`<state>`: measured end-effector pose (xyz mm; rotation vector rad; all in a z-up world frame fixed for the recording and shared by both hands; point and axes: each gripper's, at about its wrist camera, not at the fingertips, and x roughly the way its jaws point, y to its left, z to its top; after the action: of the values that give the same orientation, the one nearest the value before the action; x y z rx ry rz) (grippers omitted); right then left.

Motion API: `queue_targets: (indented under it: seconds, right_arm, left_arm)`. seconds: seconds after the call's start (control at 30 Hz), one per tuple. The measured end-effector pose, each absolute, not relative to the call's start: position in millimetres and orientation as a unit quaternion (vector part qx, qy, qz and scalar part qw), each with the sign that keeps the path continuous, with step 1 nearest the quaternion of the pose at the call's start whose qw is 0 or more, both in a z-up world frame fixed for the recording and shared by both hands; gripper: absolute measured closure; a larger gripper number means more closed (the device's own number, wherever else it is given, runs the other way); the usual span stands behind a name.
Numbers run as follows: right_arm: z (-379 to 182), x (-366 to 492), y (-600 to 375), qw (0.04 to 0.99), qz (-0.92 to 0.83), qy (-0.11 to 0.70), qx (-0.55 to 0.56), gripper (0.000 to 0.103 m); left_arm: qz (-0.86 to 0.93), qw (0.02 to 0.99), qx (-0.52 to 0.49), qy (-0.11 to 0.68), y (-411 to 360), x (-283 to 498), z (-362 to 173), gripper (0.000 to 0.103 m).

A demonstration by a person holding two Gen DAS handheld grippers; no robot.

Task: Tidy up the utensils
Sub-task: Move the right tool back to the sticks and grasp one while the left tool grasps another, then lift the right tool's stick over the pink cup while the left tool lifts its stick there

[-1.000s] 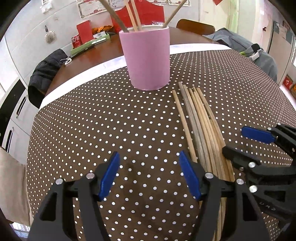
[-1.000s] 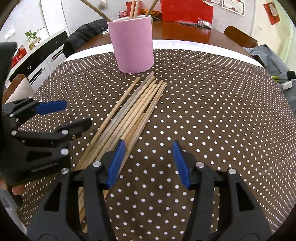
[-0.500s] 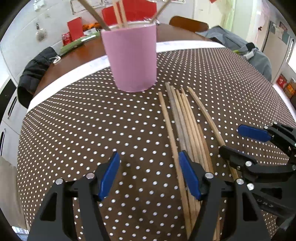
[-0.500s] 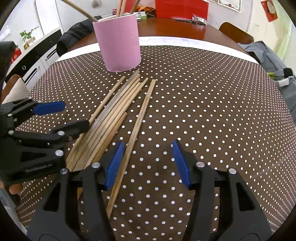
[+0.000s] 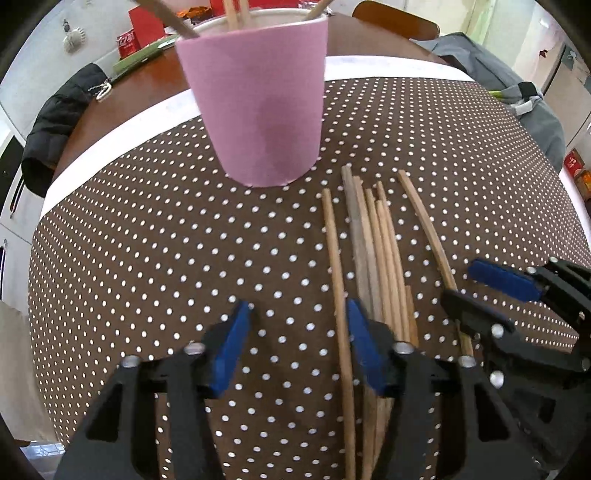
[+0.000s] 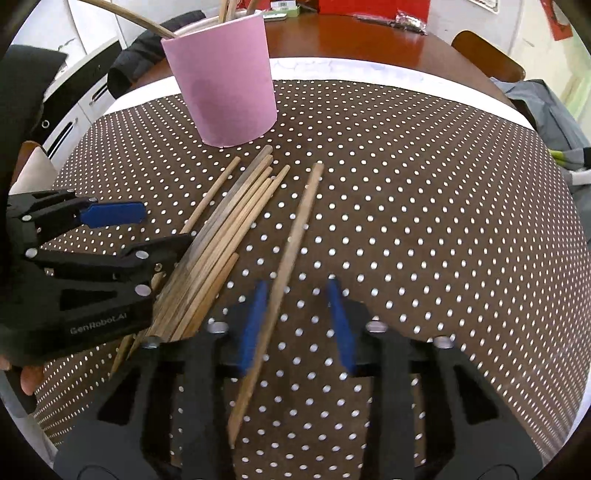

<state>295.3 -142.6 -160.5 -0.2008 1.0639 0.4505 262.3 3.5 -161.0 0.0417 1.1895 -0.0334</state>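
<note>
A pink cup [image 5: 258, 103] [image 6: 225, 88] with several chopsticks in it stands on the brown dotted tablecloth [image 5: 147, 240]. In front of it lies a bundle of wooden chopsticks [image 5: 373, 251] [image 6: 229, 229]. One chopstick [image 5: 334, 266] lies apart on the bundle's left, between the closing jaws of my left gripper [image 5: 299, 332] [image 6: 166, 227], close to its right pad. Another chopstick [image 6: 291, 251] [image 5: 428, 236] lies apart on the right, between the closing jaws of my right gripper [image 6: 297, 314] [image 5: 461, 282], against its left pad. The far pad of each gripper stands clear of its stick.
Behind the cloth is bare wooden table [image 6: 369, 40] with red boxes [image 5: 144, 26]. A dark jacket [image 5: 55, 122] hangs at the left and a grey garment [image 5: 517, 99] at the right. A hand [image 6: 29, 376] holds the left gripper.
Both grippers moved nearer the cup and their jaws narrowed. The rightmost chopstick slid away from the bundle; the leftmost one now lies between the left gripper's jaws.
</note>
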Motion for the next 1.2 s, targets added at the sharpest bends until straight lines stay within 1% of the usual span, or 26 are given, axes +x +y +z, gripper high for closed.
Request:
queue_targets:
  seconds: [0.03, 0.07, 0.1, 0.13, 0.23, 0.3, 0.43, 0.6, 0.77, 1.0, 1.2]
  right_arm:
    - [-160.1, 297.8, -142.7, 0.830, 0.216, 0.506, -0.094, 0.082]
    - [-159.8, 300.4, -142.8, 0.827, 0.220, 0.509, -0.093, 0.086]
    - [-159.7, 302.6, -142.7, 0.824, 0.225, 0.512, -0.091, 0.091]
    - [-159.5, 304.4, -142.8, 0.821, 0.231, 0.515, -0.089, 0.092]
    - [-159.2, 309.6, -144.4, 0.813, 0.251, 0.520, -0.072, 0.096]
    - [-158.6, 313.0, -147.4, 0.813, 0.260, 0.518, -0.062, 0.096]
    - [-155.0, 312.3, -153.1, 0.817, 0.280, 0.503, -0.037, 0.097]
    - [-129.1, 302.8, -161.1, 0.835, 0.316, 0.451, -0.006, 0.097]
    - [-94.8, 299.2, -174.5, 0.846, 0.372, 0.380, 0.033, 0.097]
    - [-57.5, 310.5, -196.5, 0.857, 0.413, 0.298, 0.079, 0.097]
    - [-29.8, 315.0, -186.2, 0.855, 0.457, 0.228, 0.093, 0.097]
  left_arm:
    - [-0.017, 0.828, 0.019, 0.560, 1.9, 264.0, -160.1, 0.071]
    - [-0.015, 0.828, 0.019, 0.560, 0.5, 265.3, -159.4, 0.077]
    - [-0.014, 0.829, 0.016, 0.560, -1.0, 264.1, -157.9, 0.090]
    - [-0.014, 0.829, 0.010, 0.559, -1.0, 265.4, -157.5, 0.096]
    - [-0.006, 0.837, 0.003, 0.547, -1.7, 261.1, -157.4, 0.098]
    - [0.000, 0.843, -0.002, 0.537, 0.0, 246.5, -158.7, 0.098]
    - [0.029, 0.873, -0.007, 0.486, 2.2, 221.1, -144.4, 0.098]
    - [0.085, 0.909, -0.009, 0.408, 4.6, 196.5, -110.8, 0.098]
    - [0.141, 0.935, -0.009, 0.325, 2.3, 176.1, -80.3, 0.098]
    - [0.185, 0.960, -0.024, 0.211, -4.9, 156.9, -43.6, 0.098]
    - [0.189, 0.973, -0.037, 0.123, -20.7, 147.4, -12.7, 0.098]
